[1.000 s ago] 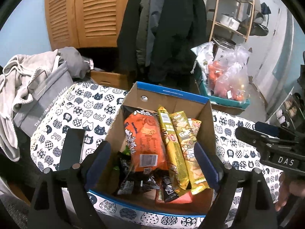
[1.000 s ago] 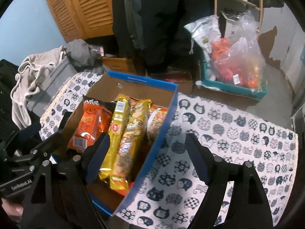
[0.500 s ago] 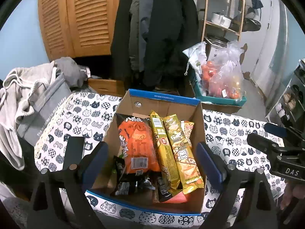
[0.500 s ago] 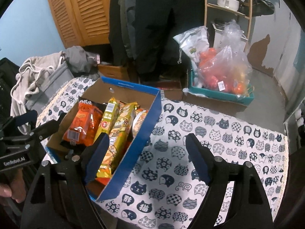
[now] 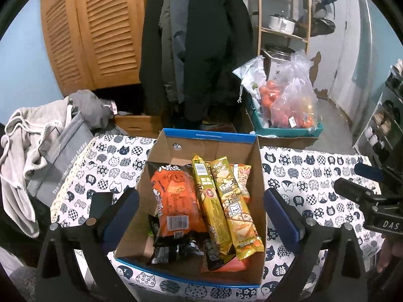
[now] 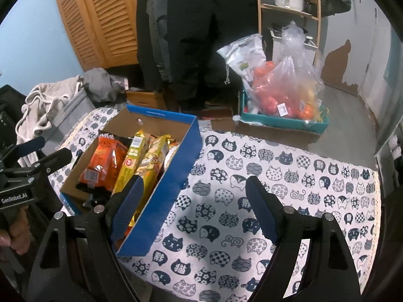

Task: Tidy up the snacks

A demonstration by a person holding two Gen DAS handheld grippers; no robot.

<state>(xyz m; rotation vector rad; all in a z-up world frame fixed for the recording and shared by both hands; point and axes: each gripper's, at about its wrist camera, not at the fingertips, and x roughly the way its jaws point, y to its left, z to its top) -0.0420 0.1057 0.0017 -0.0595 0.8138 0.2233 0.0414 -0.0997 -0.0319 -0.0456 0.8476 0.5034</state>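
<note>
A blue-edged cardboard box [image 5: 209, 137] stands on the cat-print table [image 5: 302, 176]. It holds an orange snack bag [image 5: 177, 201], two long yellow packs [image 5: 209, 196] [image 5: 233, 201] and dark packets at the near end. My left gripper [image 5: 200, 214] is open and empty, raised above the box's near end. My right gripper [image 6: 194, 206] is open and empty above the table, right of the box [image 6: 176, 176]. The right gripper shows in the left view [image 5: 365, 196], the left gripper in the right view [image 6: 40, 161].
A teal crate with bagged orange fruit [image 5: 289, 103] sits behind the table. Grey clothes and a grey bag [image 5: 50, 146] lie at the left. Dark coats [image 5: 201, 50], wooden louvred doors [image 5: 93, 32] and a shelf with a pot [image 5: 282, 22] stand behind.
Both grippers have pulled back and risen away from the box. The box looks smaller and more of the table and room shows. Both stay open and empty.
</note>
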